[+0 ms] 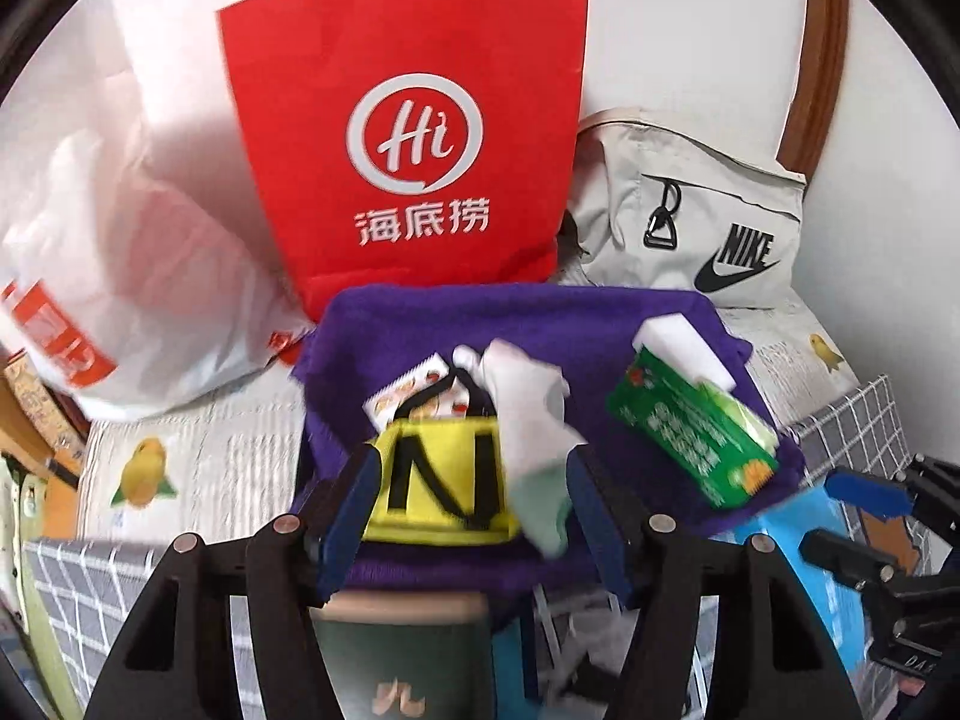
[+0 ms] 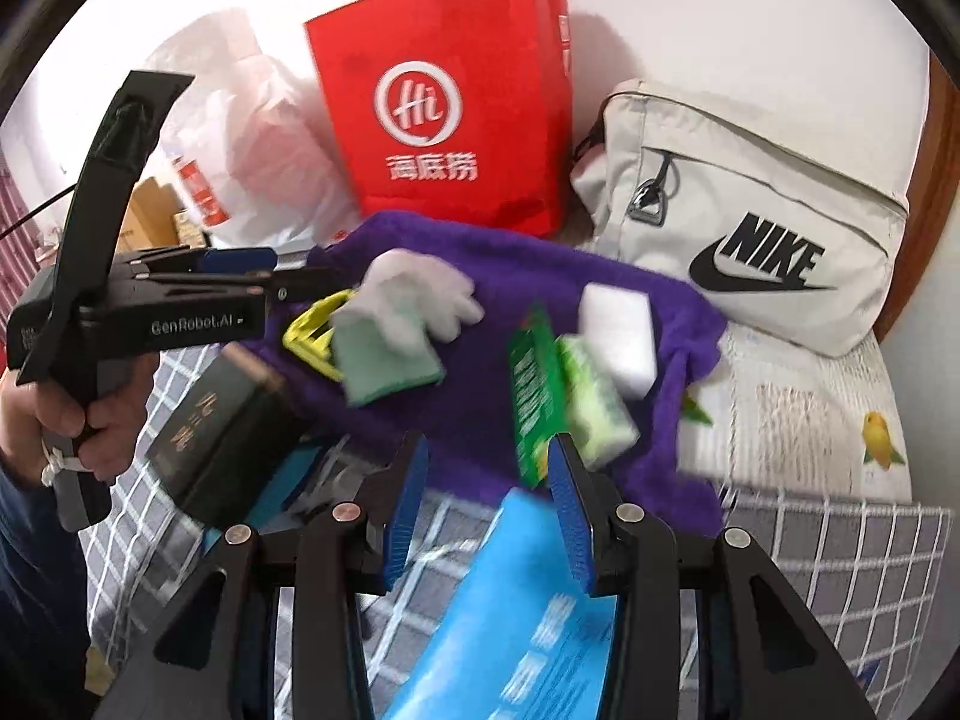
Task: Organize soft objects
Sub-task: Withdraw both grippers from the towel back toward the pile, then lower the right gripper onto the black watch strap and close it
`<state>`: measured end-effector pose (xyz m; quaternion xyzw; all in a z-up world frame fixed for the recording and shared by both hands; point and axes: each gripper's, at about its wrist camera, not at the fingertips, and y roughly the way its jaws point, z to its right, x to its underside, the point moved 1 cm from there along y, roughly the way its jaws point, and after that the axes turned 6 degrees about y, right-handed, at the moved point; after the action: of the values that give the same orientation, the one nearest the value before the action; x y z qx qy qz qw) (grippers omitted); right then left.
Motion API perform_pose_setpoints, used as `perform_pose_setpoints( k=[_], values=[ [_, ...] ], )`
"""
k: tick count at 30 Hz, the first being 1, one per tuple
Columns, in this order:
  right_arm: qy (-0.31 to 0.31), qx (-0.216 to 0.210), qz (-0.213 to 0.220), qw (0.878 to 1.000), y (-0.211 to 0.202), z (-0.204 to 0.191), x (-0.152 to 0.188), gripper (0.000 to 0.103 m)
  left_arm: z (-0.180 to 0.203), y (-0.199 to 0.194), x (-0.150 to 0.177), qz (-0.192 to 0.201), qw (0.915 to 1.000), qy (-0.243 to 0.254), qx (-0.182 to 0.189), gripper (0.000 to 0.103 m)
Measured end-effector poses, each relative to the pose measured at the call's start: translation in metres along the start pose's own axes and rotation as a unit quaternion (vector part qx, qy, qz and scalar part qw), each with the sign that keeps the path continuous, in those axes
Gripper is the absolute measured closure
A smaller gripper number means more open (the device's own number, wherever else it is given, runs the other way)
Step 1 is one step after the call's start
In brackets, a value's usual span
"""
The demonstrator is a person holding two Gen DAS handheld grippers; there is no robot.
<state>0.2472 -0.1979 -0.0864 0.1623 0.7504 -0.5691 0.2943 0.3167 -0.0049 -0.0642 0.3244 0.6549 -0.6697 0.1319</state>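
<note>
Purple towel, spread flat over the bedding, centre of the left wrist view; it carries the loose soft items. Yellow pouch with black lettering, on the towel at 6 o'clock of its middle, lying between the left gripper's blue pads but not pressed by them. White glove with pale green cuff, draped over the pouch's 3 o'clock edge. Printed sachet, tucked at 12 o'clock of the pouch, partly under its black strap. Green tissue pack, on the towel at 3 o'clock of the glove, tilted. White sponge block, touching the tissue pack at its 12 o'clock end. Left gripper: jaws spread, nothing pinched. Right gripper: jaws part-way apart, the near end of the tissue pack just ahead of the pads; whether they grip anything cannot be told. Blue packet, below the right gripper at 6 o'clock, on a grey checked cloth. Dark green box, at 9 o'clock of the towel, beside a hand holding the left gripper's handle. Red paper bag, upright at 12 o'clock behind the towel. White plastic bag, at 10 o'clock. Beige Nike bag, at 2 o'clock.
</note>
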Motion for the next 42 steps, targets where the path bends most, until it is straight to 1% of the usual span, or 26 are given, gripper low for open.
perform_pose_setpoints(
  k=[4, 11, 14, 17, 23, 28, 31, 33, 37, 41, 42],
  values=[
    [-0.001, -0.01, -0.005, 1.0, -0.012, -0.015, 0.024, 0.061, -0.001, -0.024, 0.025, -0.002, 1.0, -0.007, -0.002, 0.041],
    [0.006, -0.03, -0.02, 0.999, -0.031, -0.038, 0.071, 0.061, -0.001, -0.07, 0.076, -0.003, 0.9997, -0.019, 0.016, 0.041],
    [0.011, -0.036, -0.026, 0.999, -0.039, -0.045, 0.091, 0.061, 0.002, -0.085, 0.097, -0.003, 0.9997, -0.018, 0.013, 0.041],
    [0.01, -0.037, -0.028, 0.999, -0.048, -0.051, 0.108, 0.061, 0.005, -0.095, 0.12, -0.006, 0.9995, -0.024, 0.018, 0.041],
    [0.011, -0.04, -0.029, 0.999, -0.06, -0.055, 0.135, 0.061, 0.01, -0.098, 0.16, -0.017, 0.9989, -0.038, 0.023, 0.041],
    [-0.006, -0.039, -0.025, 0.999, -0.053, -0.063, 0.141, 0.061, 0.005, -0.092, 0.188, -0.03, 0.9974, -0.062, 0.023, 0.041],
    [-0.017, -0.043, -0.023, 0.999, -0.042, -0.072, 0.135, 0.061, -0.001, -0.09, 0.201, -0.037, 0.9965, -0.072, 0.019, 0.041],
    [-0.033, -0.035, -0.021, 0.999, -0.032, -0.08, 0.129, 0.061, -0.008, -0.09, 0.209, -0.042, 0.9959, -0.079, 0.015, 0.041],
    [-0.064, -0.024, -0.022, 0.997, -0.011, -0.095, 0.117, 0.061, -0.021, -0.089, 0.218, -0.043, 0.9946, -0.093, 0.014, 0.041],
    [-0.071, -0.002, -0.029, 0.997, 0.014, -0.102, 0.103, 0.061, -0.032, -0.087, 0.222, -0.042, 0.9938, -0.102, 0.013, 0.041],
    [-0.074, 0.003, -0.03, 0.997, 0.02, -0.104, 0.1, 0.061, -0.034, -0.086, 0.222, -0.043, 0.9938, -0.102, 0.008, 0.041]
  ],
)
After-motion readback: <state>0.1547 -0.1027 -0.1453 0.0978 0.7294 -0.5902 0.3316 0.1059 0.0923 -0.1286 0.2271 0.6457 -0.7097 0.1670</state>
